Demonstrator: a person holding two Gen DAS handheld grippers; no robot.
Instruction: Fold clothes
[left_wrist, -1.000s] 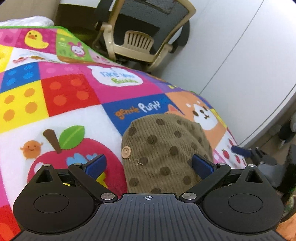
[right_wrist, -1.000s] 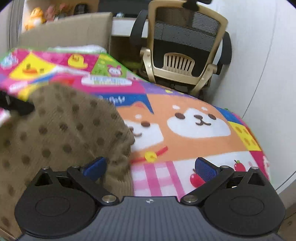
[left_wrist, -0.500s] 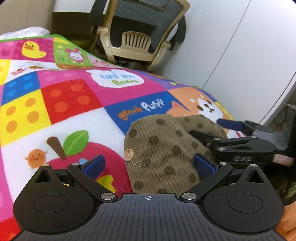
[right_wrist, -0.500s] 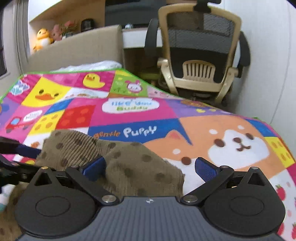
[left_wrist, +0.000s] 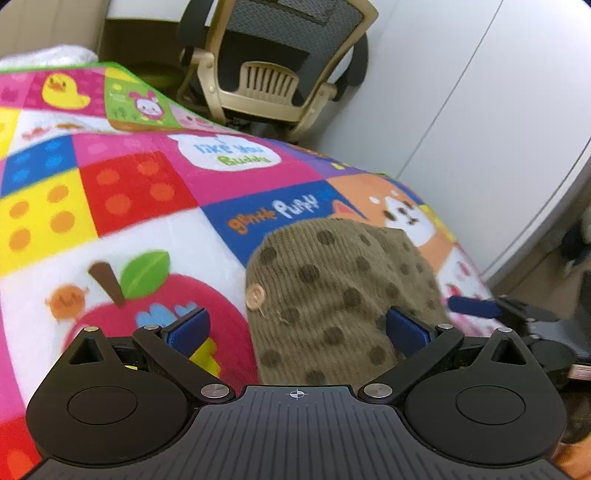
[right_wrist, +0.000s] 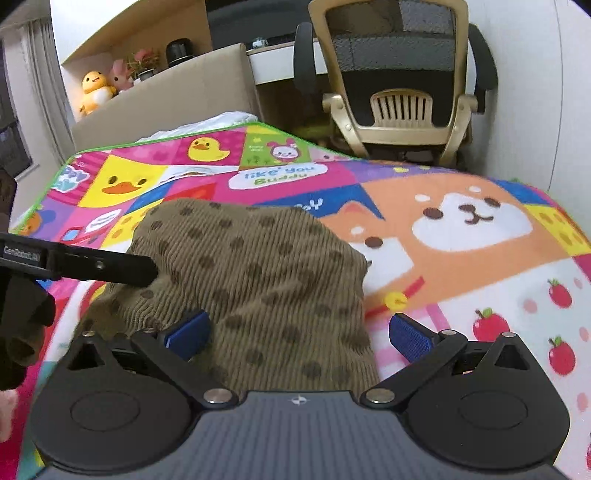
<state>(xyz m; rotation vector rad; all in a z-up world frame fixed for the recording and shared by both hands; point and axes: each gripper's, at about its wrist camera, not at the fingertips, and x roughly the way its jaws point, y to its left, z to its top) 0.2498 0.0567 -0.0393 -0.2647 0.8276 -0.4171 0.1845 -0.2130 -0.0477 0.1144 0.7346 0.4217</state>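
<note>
A brown corduroy garment (left_wrist: 332, 288) with dark dots lies bunched on the colourful blanket (left_wrist: 140, 192); a tan button (left_wrist: 255, 295) shows at its left edge. My left gripper (left_wrist: 297, 328) hovers open just above its near part, with nothing between the fingers. One blue pad of my right gripper (left_wrist: 472, 307) shows past the garment's right side. In the right wrist view the garment (right_wrist: 258, 273) fills the middle, and my right gripper (right_wrist: 299, 334) is open over its near edge. A black finger of the left gripper (right_wrist: 110, 265) reaches onto the cloth's left part.
An office chair (right_wrist: 402, 92) stands past the blanket's far edge, also seen in the left wrist view (left_wrist: 273, 74). A white wall (left_wrist: 480, 129) runs along the right. A beige headboard (right_wrist: 166, 96) with plush toys (right_wrist: 94, 88) is at the back left.
My right gripper, which reached over the garment's far right half a second ago, has drawn back to its right side and now looks down from higher. The left gripper barely moved.
</note>
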